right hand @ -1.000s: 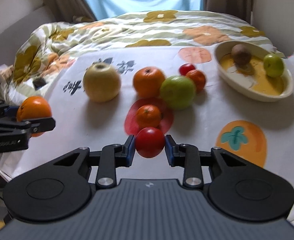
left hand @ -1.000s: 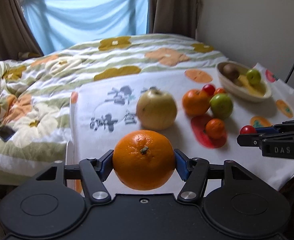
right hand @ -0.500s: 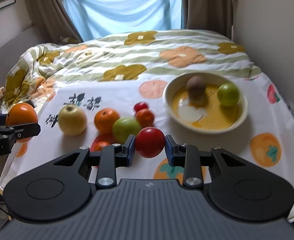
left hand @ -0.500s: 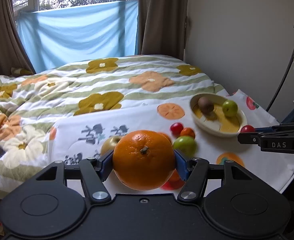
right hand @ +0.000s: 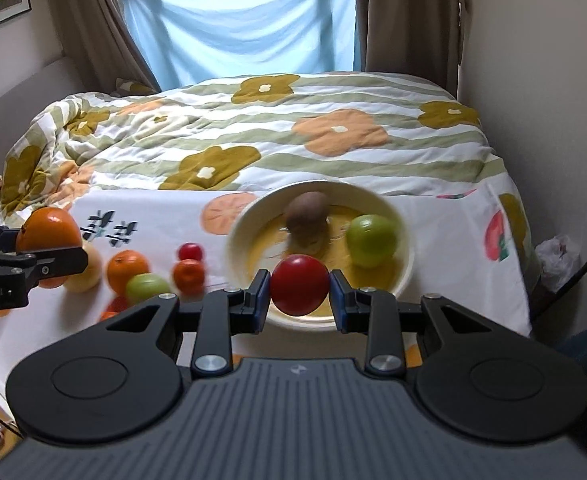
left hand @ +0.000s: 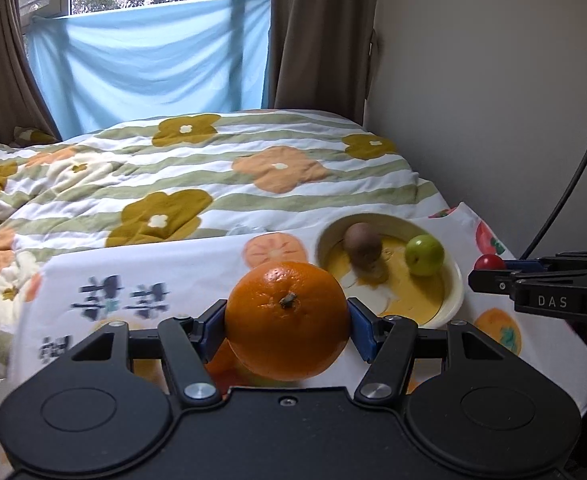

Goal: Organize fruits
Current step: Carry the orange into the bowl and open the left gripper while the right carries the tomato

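Observation:
My left gripper (left hand: 287, 322) is shut on a large orange (left hand: 287, 320) and holds it in the air, left of the bowl (left hand: 451, 292). My right gripper (right hand: 299, 286) is shut on a red tomato (right hand: 299, 285) above the near rim of the cream bowl (right hand: 407, 264). The bowl holds a brown kiwi (right hand: 307, 214) and a green apple (right hand: 371, 240). On the cloth to the left lie a yellow apple (right hand: 87, 274), an orange (right hand: 127, 268), a green apple (right hand: 145, 288), a small tangerine (right hand: 189, 276) and a small red tomato (right hand: 190, 251).
The fruit lies on a white printed cloth (right hand: 453, 236) over a bed with a flowered quilt (right hand: 293, 132). A wall (left hand: 493, 100) stands close on the right, with a black cable (left hand: 565, 200) along it. Curtains and a window are behind the bed.
Both grippers rose and moved right toward the bowl, each still holding its fruit. The bowl now sits right in front of the right gripper.

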The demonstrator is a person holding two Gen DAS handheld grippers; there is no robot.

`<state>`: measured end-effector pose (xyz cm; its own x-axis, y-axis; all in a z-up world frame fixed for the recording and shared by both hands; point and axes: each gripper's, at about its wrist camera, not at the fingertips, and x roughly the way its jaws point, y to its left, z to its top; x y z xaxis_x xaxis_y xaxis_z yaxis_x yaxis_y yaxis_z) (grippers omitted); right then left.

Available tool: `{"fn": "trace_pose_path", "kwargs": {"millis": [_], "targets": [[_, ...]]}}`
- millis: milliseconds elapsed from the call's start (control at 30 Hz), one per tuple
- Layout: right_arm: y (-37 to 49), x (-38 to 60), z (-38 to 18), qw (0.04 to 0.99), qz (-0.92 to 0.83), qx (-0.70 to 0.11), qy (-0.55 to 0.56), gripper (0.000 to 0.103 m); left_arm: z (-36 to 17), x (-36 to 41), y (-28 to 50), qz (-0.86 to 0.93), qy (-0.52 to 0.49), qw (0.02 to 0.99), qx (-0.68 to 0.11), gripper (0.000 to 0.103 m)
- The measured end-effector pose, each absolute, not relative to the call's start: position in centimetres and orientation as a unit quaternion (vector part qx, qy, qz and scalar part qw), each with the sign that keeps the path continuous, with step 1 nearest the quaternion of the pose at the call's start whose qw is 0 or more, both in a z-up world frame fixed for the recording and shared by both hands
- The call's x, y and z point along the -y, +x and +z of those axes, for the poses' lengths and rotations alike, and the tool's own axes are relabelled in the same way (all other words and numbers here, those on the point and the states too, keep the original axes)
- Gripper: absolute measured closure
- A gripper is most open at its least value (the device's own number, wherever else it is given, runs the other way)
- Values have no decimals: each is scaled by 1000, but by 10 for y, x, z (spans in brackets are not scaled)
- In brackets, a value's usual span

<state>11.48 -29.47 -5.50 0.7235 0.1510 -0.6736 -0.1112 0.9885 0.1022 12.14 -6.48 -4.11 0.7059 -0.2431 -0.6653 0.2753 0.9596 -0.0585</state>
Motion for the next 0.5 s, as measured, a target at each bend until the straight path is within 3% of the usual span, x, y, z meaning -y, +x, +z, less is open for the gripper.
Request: {"fn": "trace_pose_path", "kwargs": {"millis": [500], "targets": [[158,369,-94,915,82,-392,39,57,-101,170,175,-166,45,902,-396,37]]}}
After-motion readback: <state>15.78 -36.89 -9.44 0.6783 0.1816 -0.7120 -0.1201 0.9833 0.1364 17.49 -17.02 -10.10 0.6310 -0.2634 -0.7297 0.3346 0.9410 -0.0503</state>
